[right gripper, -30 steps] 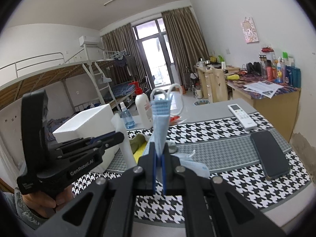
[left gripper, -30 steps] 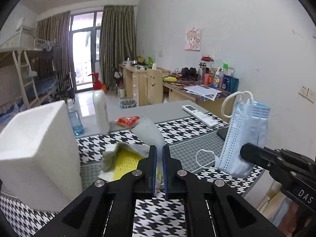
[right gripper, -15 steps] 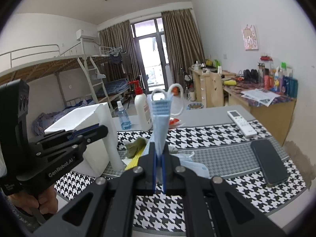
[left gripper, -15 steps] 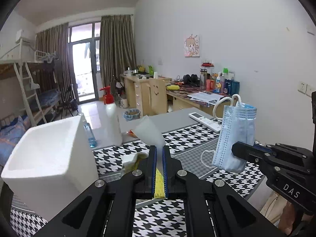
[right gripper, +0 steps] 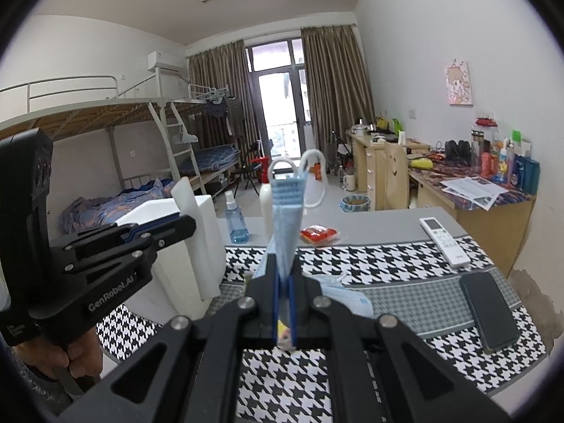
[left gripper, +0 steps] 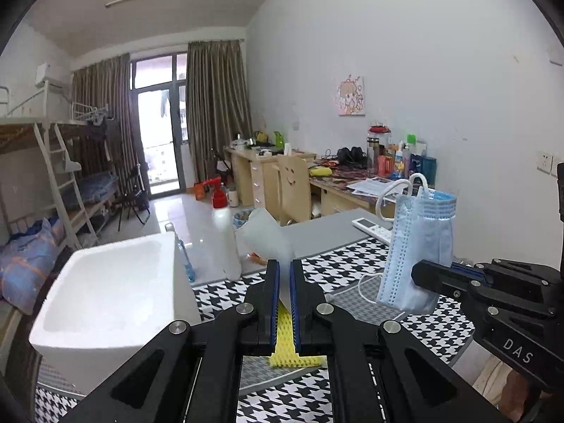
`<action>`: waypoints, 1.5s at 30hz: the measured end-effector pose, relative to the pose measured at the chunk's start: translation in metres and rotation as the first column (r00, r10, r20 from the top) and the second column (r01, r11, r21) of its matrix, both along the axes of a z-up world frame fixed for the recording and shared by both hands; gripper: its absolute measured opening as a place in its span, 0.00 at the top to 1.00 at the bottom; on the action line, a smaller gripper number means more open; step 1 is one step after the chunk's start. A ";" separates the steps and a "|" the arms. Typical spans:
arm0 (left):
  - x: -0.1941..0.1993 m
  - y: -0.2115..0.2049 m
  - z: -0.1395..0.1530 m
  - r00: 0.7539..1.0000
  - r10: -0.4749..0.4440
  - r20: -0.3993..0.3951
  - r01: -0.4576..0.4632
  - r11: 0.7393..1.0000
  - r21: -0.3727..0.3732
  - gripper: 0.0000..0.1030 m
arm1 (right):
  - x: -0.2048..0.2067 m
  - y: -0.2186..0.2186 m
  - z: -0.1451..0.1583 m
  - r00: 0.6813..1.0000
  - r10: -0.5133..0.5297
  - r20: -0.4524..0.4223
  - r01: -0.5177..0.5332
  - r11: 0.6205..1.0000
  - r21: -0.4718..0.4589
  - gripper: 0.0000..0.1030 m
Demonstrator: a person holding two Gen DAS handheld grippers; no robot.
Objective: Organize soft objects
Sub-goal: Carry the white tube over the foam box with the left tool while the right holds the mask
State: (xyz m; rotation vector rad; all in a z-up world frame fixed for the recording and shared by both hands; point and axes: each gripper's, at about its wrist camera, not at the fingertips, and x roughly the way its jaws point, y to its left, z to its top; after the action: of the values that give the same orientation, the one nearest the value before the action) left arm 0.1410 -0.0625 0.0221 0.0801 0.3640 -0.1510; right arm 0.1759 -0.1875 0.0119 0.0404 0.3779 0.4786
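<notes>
My left gripper [left gripper: 284, 269] is shut on a thin white foam sheet [left gripper: 266, 234] that stands up between its jaws, lifted above the table. A yellow cloth [left gripper: 286, 343] lies below it on the houndstooth mat. My right gripper [right gripper: 283, 271] is shut on a stack of blue face masks [right gripper: 286, 218], also seen from the left wrist view [left gripper: 419, 243], held upright in the air. A white foam box [left gripper: 105, 292] stands open at the left, seen behind the left gripper in the right wrist view [right gripper: 206, 243].
A white pump bottle [left gripper: 224, 243], a small blue spray bottle [right gripper: 237, 220], a red packet [right gripper: 318, 234], a white remote [right gripper: 445, 241] and a black phone [right gripper: 488, 313] lie on the table. Another mask [right gripper: 347, 298] lies on the mat.
Both grippers have risen with their loads. The foam sheet came up off the yellow cloth, and the view now looks more down into the foam box.
</notes>
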 end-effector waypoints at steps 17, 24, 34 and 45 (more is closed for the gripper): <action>0.001 0.022 0.024 0.996 0.064 0.066 -0.064 0.998 0.000 0.94 | 0.007 0.019 0.021 0.998 0.063 0.031 -0.064 0.997 0.031 0.93; 0.000 0.034 0.035 0.990 0.104 0.100 -0.105 0.994 0.006 0.94 | 0.013 0.030 0.024 0.994 0.106 0.038 -0.107 0.993 0.047 0.93; -0.001 0.057 0.041 0.977 0.187 0.098 -0.189 0.982 0.004 0.94 | 0.022 0.053 0.027 0.981 0.189 0.051 -0.191 0.981 0.046 0.93; 0.003 0.083 0.034 0.955 0.288 0.074 -0.288 0.958 -0.004 0.94 | 0.030 0.084 0.027 0.957 0.285 0.052 -0.288 0.956 0.053 0.93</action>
State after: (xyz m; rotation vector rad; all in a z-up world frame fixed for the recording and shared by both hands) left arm 0.1440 0.0203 0.0556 0.0383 0.2981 0.1419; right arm 0.2057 -0.1032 0.0386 0.0335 0.3274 0.7768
